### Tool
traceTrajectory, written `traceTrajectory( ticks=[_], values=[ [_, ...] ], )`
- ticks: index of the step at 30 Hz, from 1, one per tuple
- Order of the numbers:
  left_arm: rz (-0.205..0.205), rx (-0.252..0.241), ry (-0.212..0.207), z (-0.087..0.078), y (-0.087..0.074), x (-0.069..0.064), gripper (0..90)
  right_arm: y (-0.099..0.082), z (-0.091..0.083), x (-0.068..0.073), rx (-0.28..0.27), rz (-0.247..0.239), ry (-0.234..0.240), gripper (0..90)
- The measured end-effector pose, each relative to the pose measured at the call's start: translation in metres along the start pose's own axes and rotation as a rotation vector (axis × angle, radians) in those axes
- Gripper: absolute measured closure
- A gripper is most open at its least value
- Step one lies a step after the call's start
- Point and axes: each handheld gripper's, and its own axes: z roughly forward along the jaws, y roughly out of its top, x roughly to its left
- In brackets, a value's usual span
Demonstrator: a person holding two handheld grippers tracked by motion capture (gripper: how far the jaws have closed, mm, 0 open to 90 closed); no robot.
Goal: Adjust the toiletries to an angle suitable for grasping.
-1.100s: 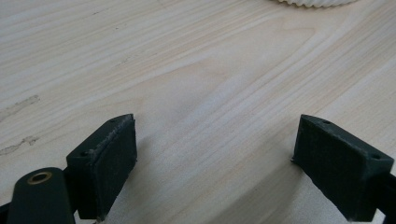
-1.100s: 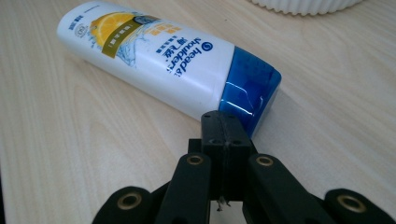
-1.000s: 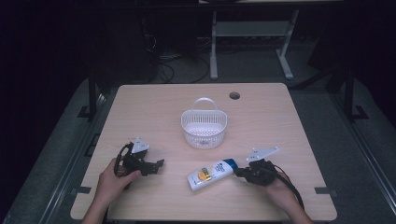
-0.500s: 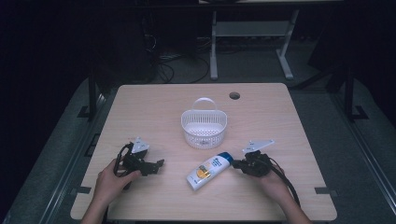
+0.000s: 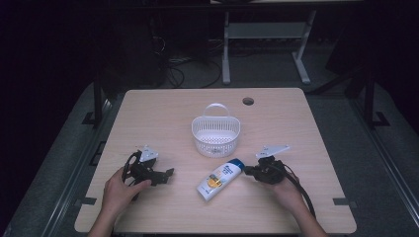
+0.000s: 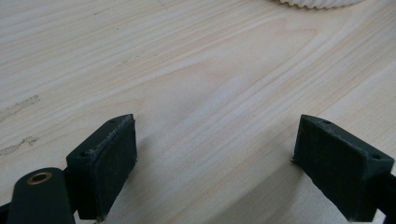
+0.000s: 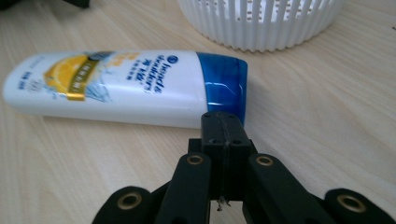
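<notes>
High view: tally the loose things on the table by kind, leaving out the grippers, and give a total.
White slatted basket: 1
White shampoo bottle with a blue cap, lying on its side: 1
Total: 2

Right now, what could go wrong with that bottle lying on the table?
The right gripper is shut, its tip at the shampoo bottle by the blue cap; a nudge might roll the bottle away. Pushed further, it could bump the white basket close behind.
</notes>
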Motion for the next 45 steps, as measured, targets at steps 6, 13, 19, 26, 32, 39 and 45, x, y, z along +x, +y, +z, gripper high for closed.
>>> traceTrajectory(
  ticks=[6,13,19,26,32,39,45],
  values=[
    [-0.002,0.000,0.001,0.001,0.001,0.000,12.7,0.008,-0.005,0.012,-0.019,0.020,0.019,89.6],
    [-0.001,0.000,0.001,0.001,0.001,0.000,12.8,0.020,-0.003,0.028,-0.028,-0.012,0.059,89.6],
    [-0.002,0.001,0.001,0.001,0.001,0.000,12.8,0.030,0.002,0.033,-0.028,-0.024,0.079,89.5],
    [-0.002,0.002,0.000,0.000,0.001,0.000,12.9,0.042,0.007,0.038,-0.026,-0.050,0.099,89.5],
    [-0.002,0.002,0.000,0.000,0.001,0.000,12.9,0.052,0.013,0.046,-0.025,-0.068,0.117,89.5],
    [-0.004,0.000,0.000,0.001,0.001,0.000,12.9,0.062,0.021,0.057,-0.026,-0.095,0.119,89.5],
    [-0.004,0.000,-0.001,0.000,0.001,0.000,12.9,0.069,0.035,0.070,0.004,-0.111,0.116,89.5]
  ],
)
